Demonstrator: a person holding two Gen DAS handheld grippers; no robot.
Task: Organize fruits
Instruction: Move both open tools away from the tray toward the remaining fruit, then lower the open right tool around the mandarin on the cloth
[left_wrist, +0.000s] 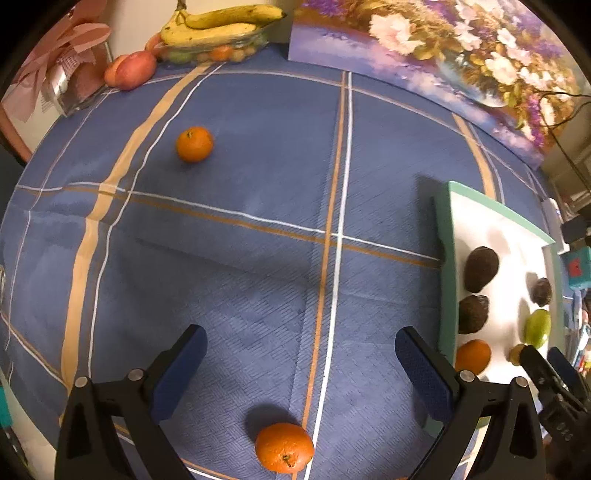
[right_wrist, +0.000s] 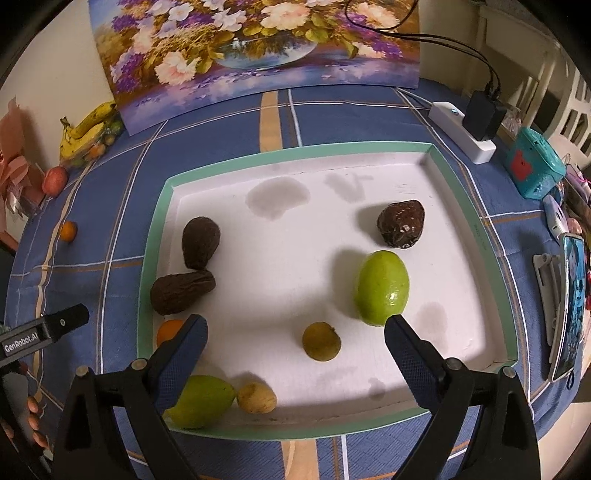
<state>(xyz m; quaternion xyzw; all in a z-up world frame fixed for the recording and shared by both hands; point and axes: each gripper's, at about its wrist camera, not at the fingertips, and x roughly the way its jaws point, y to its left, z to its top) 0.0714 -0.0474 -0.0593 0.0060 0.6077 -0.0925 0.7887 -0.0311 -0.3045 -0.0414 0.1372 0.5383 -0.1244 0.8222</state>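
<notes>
- Right gripper (right_wrist: 295, 334) spread wide over tray (right_wrist: 155, 236); small fruit (right_wrist: 320, 341) between its fingers, perhaps untouched.
- Left gripper (left_wrist: 301, 347) spread, empty; orange (left_wrist: 284, 447) just below, bare cloth (left_wrist: 258, 177) ahead.

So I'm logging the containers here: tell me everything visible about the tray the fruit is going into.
The tray is a shallow rectangular box, apparently cardboard, with a mint-green rim and a white floor marked by faint grey stains. It lies flat on the blue checked tablecloth. Inside it lie three dark brown fruits, two green ones, two small yellowish ones and an orange in the near left corner.
</notes>
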